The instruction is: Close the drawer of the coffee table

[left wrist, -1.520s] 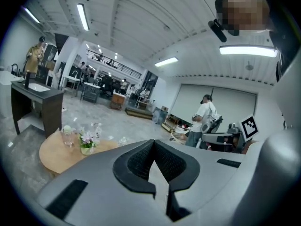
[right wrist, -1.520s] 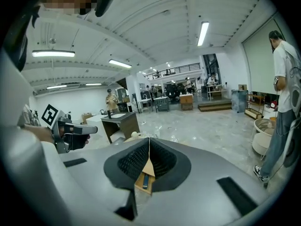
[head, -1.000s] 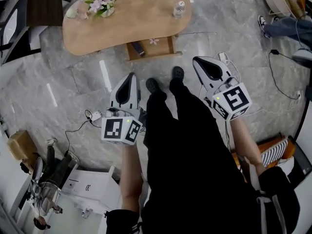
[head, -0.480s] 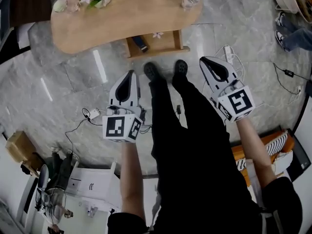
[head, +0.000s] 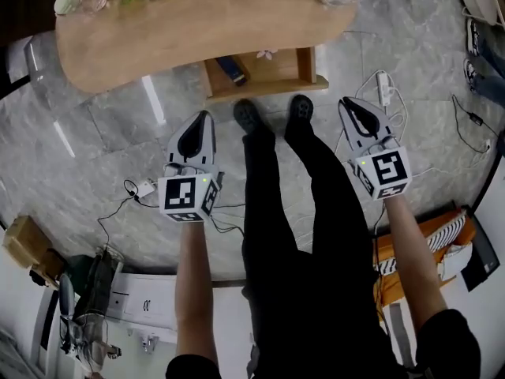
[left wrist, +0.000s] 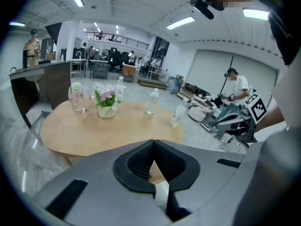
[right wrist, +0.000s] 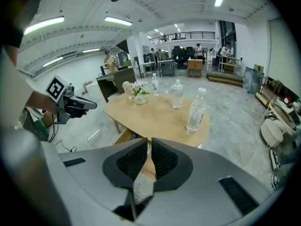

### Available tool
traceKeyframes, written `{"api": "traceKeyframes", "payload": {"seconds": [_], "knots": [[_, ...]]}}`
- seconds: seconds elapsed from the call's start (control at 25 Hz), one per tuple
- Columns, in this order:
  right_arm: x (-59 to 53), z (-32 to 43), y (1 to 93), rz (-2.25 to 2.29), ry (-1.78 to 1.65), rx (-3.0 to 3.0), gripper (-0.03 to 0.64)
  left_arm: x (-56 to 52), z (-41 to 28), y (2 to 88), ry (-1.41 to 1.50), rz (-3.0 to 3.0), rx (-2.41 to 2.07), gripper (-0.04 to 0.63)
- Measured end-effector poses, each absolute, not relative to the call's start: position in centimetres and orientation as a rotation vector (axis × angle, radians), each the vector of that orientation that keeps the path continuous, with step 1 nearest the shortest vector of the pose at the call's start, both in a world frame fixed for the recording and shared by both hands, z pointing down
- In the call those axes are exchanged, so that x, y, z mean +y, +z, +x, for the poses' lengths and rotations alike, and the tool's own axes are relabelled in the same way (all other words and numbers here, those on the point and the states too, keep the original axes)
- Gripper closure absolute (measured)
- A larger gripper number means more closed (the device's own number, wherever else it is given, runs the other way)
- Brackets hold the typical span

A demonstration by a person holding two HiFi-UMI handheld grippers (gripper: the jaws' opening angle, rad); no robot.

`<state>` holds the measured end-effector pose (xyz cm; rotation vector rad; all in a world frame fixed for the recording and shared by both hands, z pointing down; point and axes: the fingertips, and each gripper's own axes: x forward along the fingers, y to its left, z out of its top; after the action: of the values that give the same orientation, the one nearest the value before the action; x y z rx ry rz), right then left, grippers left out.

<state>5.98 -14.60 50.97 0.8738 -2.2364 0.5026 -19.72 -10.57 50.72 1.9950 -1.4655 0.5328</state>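
Bright, even light from ceiling strip lights (left wrist: 181,22). Glare streaks on the glossy floor (head: 102,140). Strong fisheye bending, dark corners.

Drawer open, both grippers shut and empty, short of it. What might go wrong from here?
1. A hard shove on the drawer may jolt the table and tip the upright bottle near its edge.
2. The dark object lying in the drawer could slide or jam.
3. The power strip and cable on the floor lie near the feet: a trip hazard.
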Motion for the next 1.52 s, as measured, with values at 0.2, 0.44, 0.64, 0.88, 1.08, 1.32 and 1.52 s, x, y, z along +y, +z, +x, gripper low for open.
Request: {"api": "traceKeyframes", "payload": {"seconds": [0.2,0.44,0.64,0.88,1.08,1.32,1.52], "knots": [[-15.0,5.3,58.4,0.852,0.502,-2.197,0.603,-9.1,-21.3,58.9,0.501,1.908,-1.422,0.581],[-14.0,5.8,64.6,0.812,0.513,-2.125,0.552,-7.2,-22.4,65.7,0.580,1.871,-1.417,0.580],[-12.3,7.1,68.8,0.759,0.531,-2.050,0.492,-5.7,-22.9,70.0,0.630,1.835,-1.395,0.575],[-12.0,8.6,73.8,0.714,0.500,-1.964,0.416,-4.9,-23.6,74.7,0.675,1.799,-1.371,0.430],[-11.1,10.2,78.6,0.650,0.474,-1.874,0.405,-4.4,-22.9,78.0,0.751,1.834,-1.299,0.299],[-11.7,10.5,81.7,0.675,0.534,-1.848,0.405,-4.7,-22.0,80.7,0.812,1.849,-1.257,0.285],[-12.3,10.5,82.8,0.732,0.595,-1.835,0.407,-5.4,-21.9,81.6,0.808,1.835,-1.271,0.285]]}}
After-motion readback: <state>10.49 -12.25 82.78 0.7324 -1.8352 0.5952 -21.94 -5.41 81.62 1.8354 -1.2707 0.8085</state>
